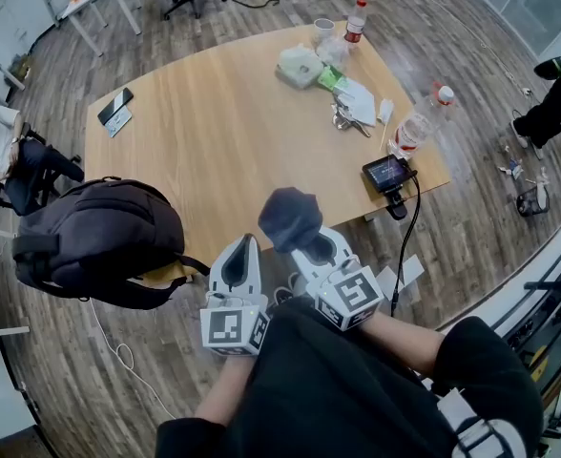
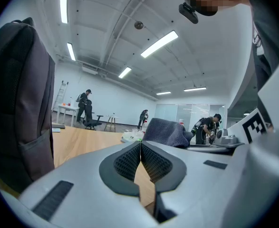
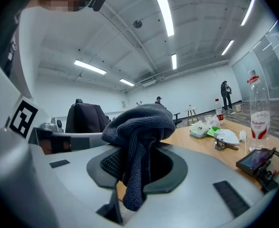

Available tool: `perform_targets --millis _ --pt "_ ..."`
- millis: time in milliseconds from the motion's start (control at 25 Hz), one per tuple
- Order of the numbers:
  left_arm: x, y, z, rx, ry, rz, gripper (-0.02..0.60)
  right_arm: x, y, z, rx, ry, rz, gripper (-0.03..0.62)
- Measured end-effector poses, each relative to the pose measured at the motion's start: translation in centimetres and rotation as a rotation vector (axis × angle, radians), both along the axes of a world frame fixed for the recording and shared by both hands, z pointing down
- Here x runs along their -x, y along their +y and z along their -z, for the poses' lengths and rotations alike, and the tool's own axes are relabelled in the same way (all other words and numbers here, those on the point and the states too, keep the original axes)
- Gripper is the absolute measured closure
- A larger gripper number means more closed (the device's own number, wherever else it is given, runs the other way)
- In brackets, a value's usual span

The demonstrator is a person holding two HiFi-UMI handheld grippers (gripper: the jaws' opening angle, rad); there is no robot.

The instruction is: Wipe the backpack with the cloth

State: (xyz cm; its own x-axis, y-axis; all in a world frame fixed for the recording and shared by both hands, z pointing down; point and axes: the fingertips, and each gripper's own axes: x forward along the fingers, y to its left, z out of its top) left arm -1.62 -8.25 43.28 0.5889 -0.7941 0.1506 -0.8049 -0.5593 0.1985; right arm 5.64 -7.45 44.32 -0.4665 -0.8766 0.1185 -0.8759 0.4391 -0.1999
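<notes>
The right gripper has its jaws clamped on the dark cloth. The left gripper has its jaws together, near the backpack at the edge of the surface

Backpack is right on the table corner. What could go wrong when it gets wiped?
1. The backpack stands at the table corner, partly over the edge. A firm wipe might push it off, and the shut left gripper isn't steadying it.
2. The cloth is bunched up, and the right gripper pinches only a narrow fold. It may slip out while rubbing.
</notes>
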Motion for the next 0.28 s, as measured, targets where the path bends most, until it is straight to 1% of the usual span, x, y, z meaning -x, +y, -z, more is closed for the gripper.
perform_targets --millis 280 --pt "-0.45 0.16 0.18 -0.005 -0.004 -0.011 0.560 -0.19 0.12 0.10 0.008 0.002 -0.002 0.493"
